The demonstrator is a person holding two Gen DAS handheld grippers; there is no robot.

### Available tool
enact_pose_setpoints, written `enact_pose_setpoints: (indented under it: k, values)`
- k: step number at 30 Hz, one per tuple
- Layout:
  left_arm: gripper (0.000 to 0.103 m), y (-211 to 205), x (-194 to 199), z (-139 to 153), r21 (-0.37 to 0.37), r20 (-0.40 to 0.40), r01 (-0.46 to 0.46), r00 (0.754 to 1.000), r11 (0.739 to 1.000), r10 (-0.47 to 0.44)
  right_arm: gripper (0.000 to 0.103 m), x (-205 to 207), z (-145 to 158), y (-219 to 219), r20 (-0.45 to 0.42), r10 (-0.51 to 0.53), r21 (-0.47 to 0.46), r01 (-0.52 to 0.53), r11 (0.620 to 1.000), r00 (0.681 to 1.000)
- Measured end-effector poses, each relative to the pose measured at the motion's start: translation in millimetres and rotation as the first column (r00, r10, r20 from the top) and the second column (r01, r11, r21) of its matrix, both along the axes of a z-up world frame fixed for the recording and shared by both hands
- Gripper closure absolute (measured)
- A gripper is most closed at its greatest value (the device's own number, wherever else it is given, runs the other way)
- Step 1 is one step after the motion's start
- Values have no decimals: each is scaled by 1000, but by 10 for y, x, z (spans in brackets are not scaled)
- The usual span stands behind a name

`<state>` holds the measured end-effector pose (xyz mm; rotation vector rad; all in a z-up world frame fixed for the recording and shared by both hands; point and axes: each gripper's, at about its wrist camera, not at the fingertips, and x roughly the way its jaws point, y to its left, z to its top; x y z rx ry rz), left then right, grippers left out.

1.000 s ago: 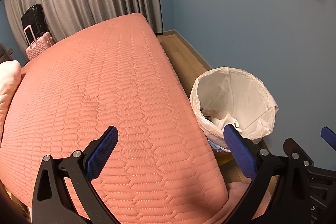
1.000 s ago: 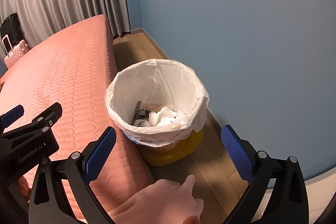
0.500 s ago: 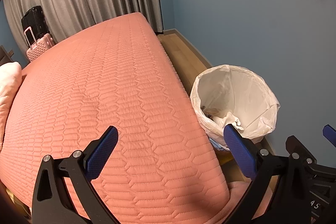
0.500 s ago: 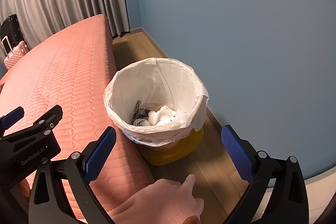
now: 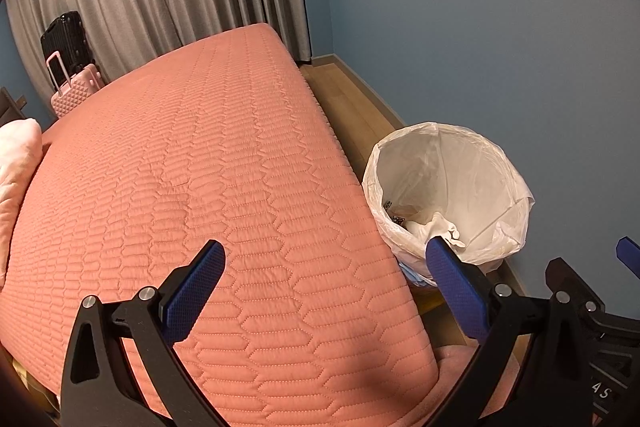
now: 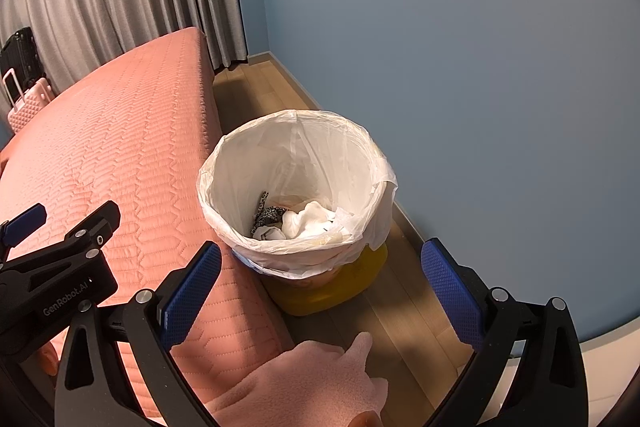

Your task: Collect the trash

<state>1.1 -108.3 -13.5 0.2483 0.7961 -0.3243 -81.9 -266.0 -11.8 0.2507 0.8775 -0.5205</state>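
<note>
Hovering wide-open, right gripper (image 6: 320, 291) overlooks the trash bin (image 6: 296, 247) beside bed (image 6: 120, 155).

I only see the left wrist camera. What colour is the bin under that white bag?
Observer: Yellow. The right wrist view shows the bin below the white bag.
Operator: What's inside besides the white stuff?
Observer: A black-and-white spotted scrap lies beside the crumpled white tissue.
Operator: Is the other gripper holding any trash?
Observer: No. The right gripper has its jaws wide open, with nothing held between them.
</note>
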Motion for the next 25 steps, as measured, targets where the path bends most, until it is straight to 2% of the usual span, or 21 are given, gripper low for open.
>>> enact_pose_setpoints:
  k: [25]
  values:
    - [7, -39, 20, -37, 5, -21, 4, 1000, 1000, -4, 5, -6, 1, -1, 1, -3, 1, 3, 1000, 1000]
